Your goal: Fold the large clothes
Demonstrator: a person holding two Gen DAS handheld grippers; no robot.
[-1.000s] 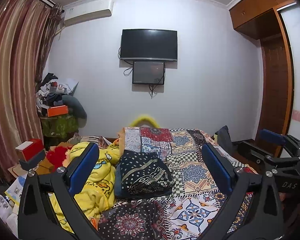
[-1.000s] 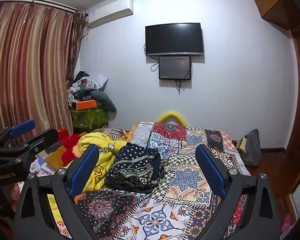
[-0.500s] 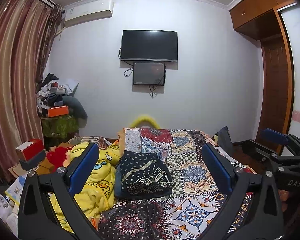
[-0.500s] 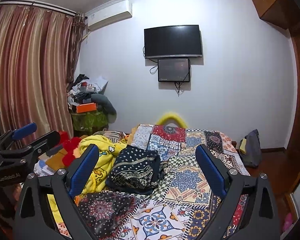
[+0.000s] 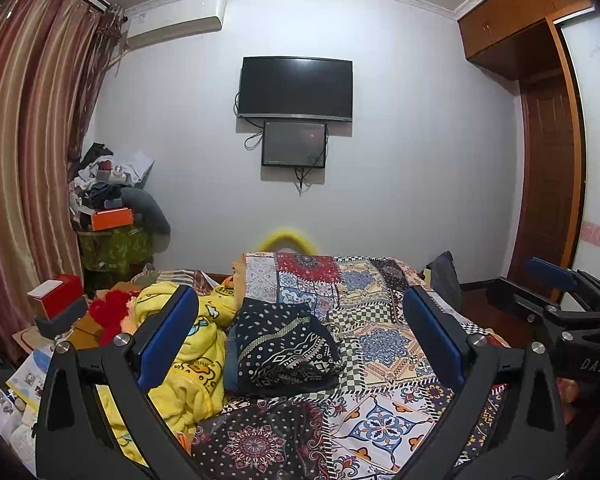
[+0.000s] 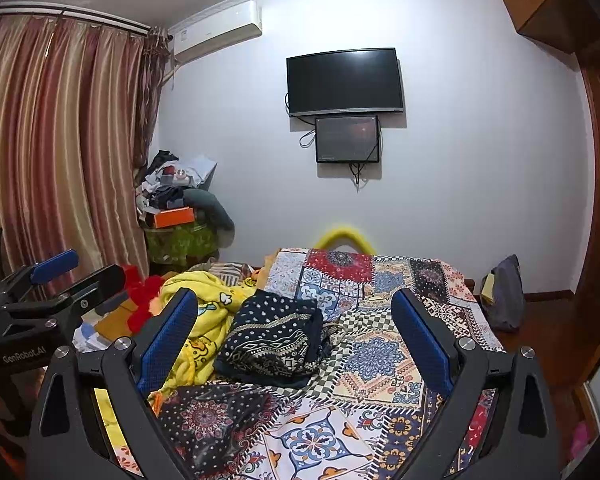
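A folded dark navy patterned garment [image 5: 284, 348] lies on the bed's patchwork cover [image 5: 380, 320]; it also shows in the right wrist view [image 6: 272, 340]. A dark floral cloth [image 5: 260, 436] lies in front of it, also in the right wrist view [image 6: 208, 424]. A crumpled yellow cartoon garment [image 5: 188, 360] lies at the bed's left, also in the right wrist view [image 6: 204, 320]. My left gripper [image 5: 300, 344] is open and empty, above the bed's near end. My right gripper [image 6: 296, 344] is open and empty. Each gripper shows at the other view's edge: the right one [image 5: 560, 304], the left one [image 6: 56, 292].
A cluttered stand with an orange box [image 5: 112, 220] is in the left corner beside striped curtains [image 5: 24, 160]. Boxes and papers [image 5: 56, 308] lie left of the bed. A TV [image 5: 296, 88] hangs on the far wall. A wooden wardrobe [image 5: 548, 160] and a dark bag [image 6: 504, 296] stand on the right.
The right gripper has drifted slightly right and up. The left gripper and the clothes have hardly moved.
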